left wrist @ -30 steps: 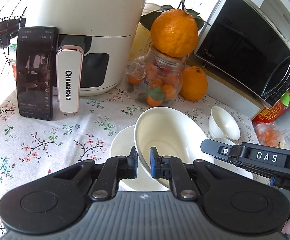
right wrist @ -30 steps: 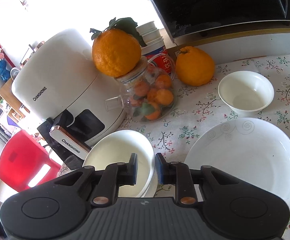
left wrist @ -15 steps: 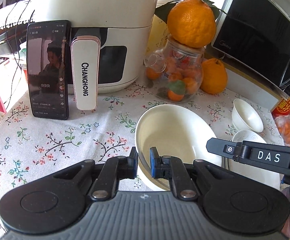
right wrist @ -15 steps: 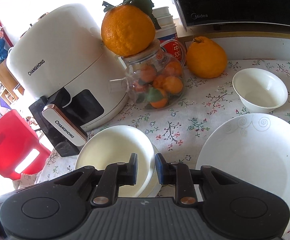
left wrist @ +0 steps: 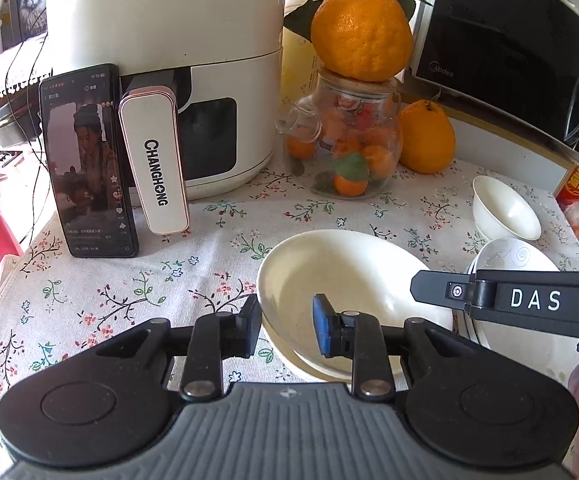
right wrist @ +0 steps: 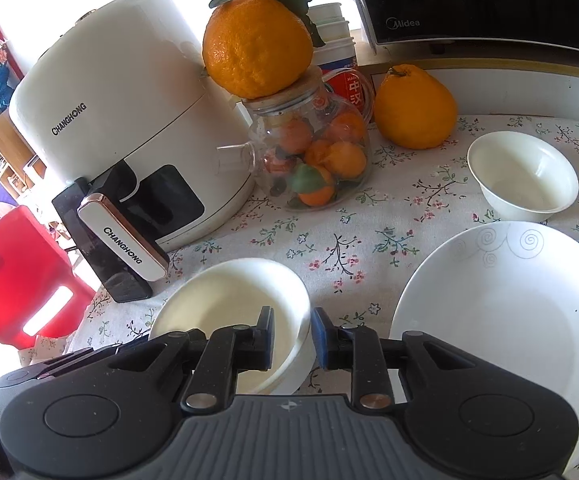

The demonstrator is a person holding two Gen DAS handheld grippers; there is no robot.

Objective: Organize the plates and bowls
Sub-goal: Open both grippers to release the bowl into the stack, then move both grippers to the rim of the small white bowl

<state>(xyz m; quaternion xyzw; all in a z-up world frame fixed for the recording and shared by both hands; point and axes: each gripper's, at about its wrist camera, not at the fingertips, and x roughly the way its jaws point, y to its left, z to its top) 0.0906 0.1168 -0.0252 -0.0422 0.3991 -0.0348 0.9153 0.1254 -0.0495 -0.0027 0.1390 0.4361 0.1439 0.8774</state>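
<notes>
Two claws straddle the rim of a wide white ceramic bowl (left wrist: 353, 280) on the floral-clothed desk (left wrist: 129, 280), in front of the white air fryer (left wrist: 169, 60). The left claw (left wrist: 287, 330) has just opened, releasing it; the right claw (right wrist: 292, 338) is parted too.

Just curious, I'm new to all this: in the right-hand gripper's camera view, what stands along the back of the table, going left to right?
Air fryer → glass jar → orange on the cloth → small bowl.
</notes>
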